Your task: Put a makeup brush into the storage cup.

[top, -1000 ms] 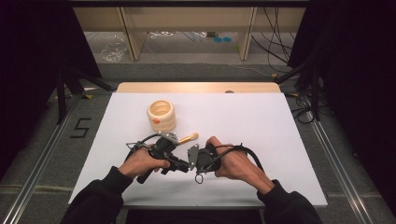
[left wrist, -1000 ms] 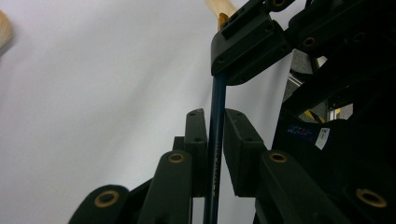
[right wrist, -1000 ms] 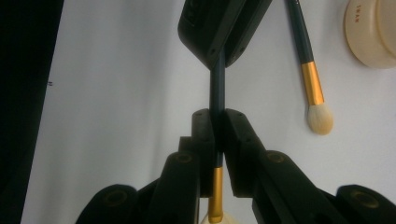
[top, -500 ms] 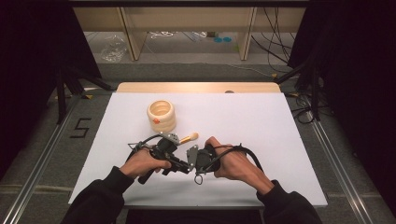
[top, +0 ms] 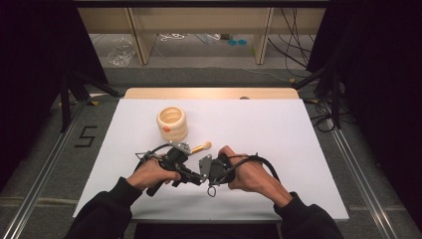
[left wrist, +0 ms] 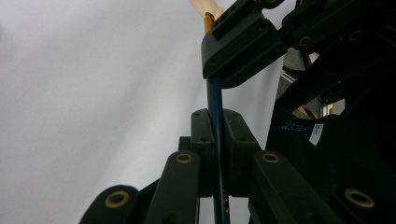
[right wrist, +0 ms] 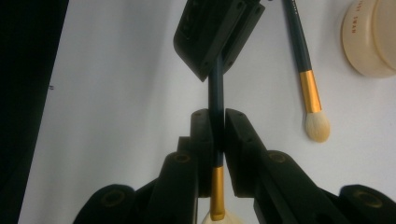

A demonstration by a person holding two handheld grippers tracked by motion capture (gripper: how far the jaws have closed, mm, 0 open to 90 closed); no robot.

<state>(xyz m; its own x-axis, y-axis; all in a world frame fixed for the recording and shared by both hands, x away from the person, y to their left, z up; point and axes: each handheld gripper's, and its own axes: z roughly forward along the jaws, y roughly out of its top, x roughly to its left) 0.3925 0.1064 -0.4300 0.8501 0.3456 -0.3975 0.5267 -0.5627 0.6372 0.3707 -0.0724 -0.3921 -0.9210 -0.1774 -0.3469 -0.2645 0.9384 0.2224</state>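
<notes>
High view shows both of the person's hands meeting low on the white table [top: 278,129], with the left gripper [top: 185,173] and the right gripper [top: 211,167] pointed toward each other and nearly touching. Just beyond them a second makeup brush [top: 201,147], with a gold ferrule and pale bristles, lies flat on the table, and farther back stands a cream-coloured round container [top: 172,122] with a small orange spot on its side, well apart from the hands. Left gripper view looks along its own two black jaws, which are pressed in on the thin dark-blue handle of a held brush [left wrist: 215,116]; the handle runs straight up between them into the other gripper's jaws above, where a bit of gold ferrule and pale wood show past the black pads. Right gripper view gives the same grip from the opposite end: the right gripper [right wrist: 215,122] has its jaws closed tight on the blue handle of the held brush [right wrist: 216,88], whose gold ferrule and cream bristles hang below the pads at the bottom of the frame, while the left gripper's jaws clamp the handle farther up. Beside them in that view the second makeup brush [right wrist: 308,88] lies on the white surface, bristles pointing down the frame, and the round container [right wrist: 371,37] sits at the upper right corner, close to the brush but not touching it.
</notes>
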